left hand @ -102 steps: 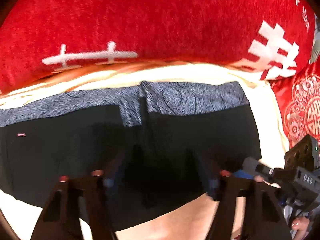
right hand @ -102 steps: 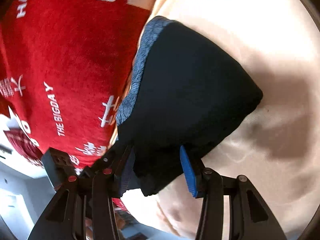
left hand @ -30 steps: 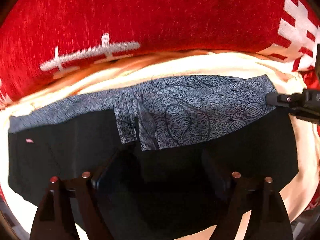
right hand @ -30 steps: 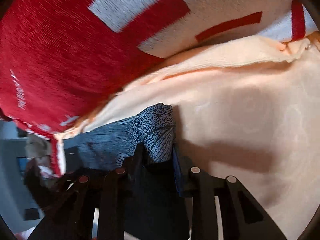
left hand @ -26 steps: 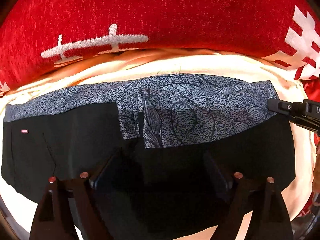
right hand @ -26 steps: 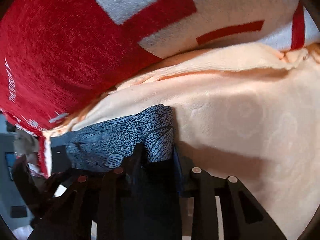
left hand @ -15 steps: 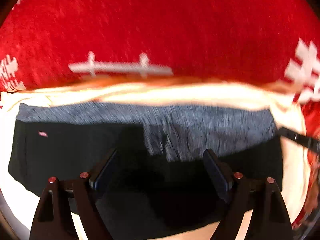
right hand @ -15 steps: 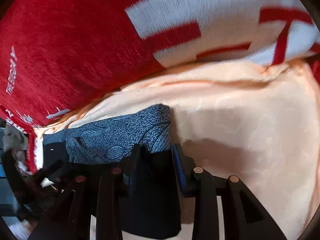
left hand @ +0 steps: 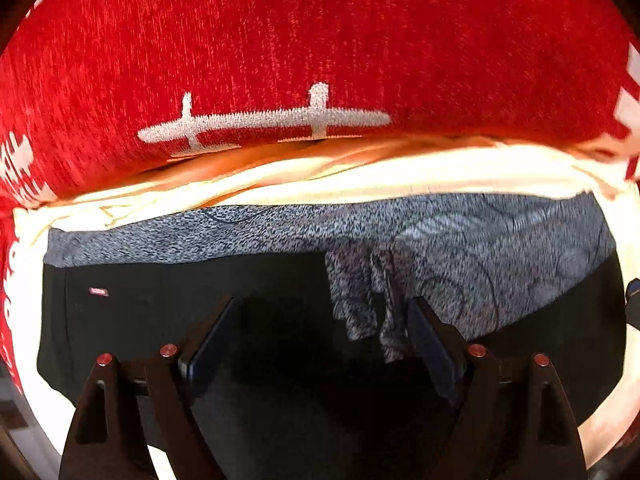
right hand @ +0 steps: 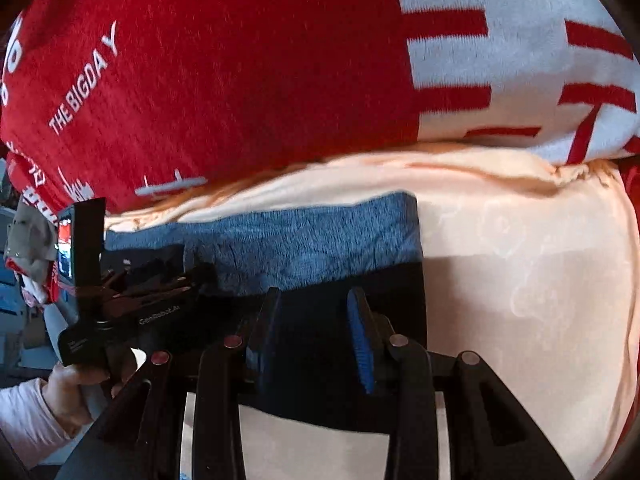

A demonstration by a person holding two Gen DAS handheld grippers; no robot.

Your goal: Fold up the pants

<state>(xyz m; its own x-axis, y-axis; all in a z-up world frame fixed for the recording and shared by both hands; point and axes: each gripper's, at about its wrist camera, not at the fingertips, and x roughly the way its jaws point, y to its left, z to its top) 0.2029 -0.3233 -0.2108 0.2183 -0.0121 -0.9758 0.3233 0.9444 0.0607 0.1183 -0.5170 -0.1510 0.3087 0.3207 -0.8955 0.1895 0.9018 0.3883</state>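
Bright, sheet overexposed; motion blur; fisheye warp, dark corners

A large red blanket [left hand: 320, 40] with white woven marks fills the upper part of both views. In the right wrist view it carries the words "THE BIGDA Y" and a big white block with red bars. Directly below the blanket lies a pale cream sheet [right hand: 520, 280], slightly wrinkled at the blanket's edge.
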